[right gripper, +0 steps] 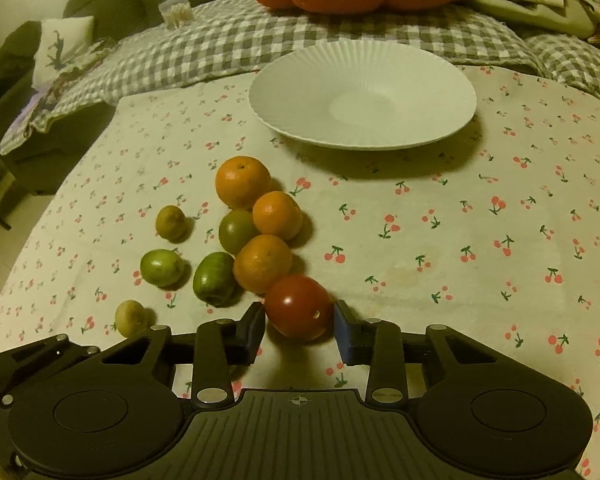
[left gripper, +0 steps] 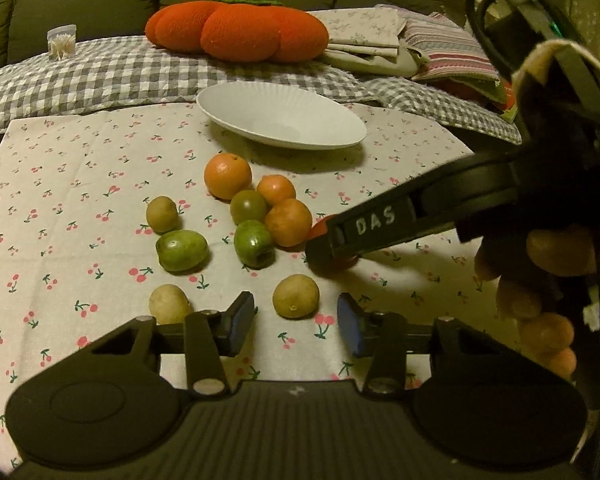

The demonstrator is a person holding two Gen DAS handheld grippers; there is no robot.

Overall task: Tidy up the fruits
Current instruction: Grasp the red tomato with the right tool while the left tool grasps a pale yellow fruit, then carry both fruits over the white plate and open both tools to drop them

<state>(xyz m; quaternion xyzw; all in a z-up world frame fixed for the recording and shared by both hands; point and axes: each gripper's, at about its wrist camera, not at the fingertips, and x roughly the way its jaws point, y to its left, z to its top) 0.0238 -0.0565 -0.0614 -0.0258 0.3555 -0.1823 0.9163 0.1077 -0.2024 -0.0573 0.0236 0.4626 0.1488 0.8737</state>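
Observation:
A white ribbed plate point(right gripper: 364, 64) stands empty at the back of the cherry-print cloth; it also shows in the left wrist view point(left gripper: 260, 100). In front of it lie three oranges point(right gripper: 242, 182), several green fruits point(right gripper: 214, 278) and small yellowish ones point(right gripper: 171, 222). My right gripper point(right gripper: 299, 322) has its blue pads on both sides of a red tomato point(right gripper: 299, 306) that rests on the cloth, touching or almost touching it. My left gripper point(left gripper: 296, 320) is open and empty, just short of a yellowish fruit point(left gripper: 296, 296). The right gripper's finger point(left gripper: 364, 228) shows over the tomato point(left gripper: 318, 228).
A checked grey blanket point(right gripper: 228, 40) borders the cloth at the back, with an orange pumpkin cushion point(left gripper: 236, 30) and folded linens point(left gripper: 380, 36) on it. A small clear jar of toothpicks point(left gripper: 62, 42) stands at the back left. A green sofa lies behind.

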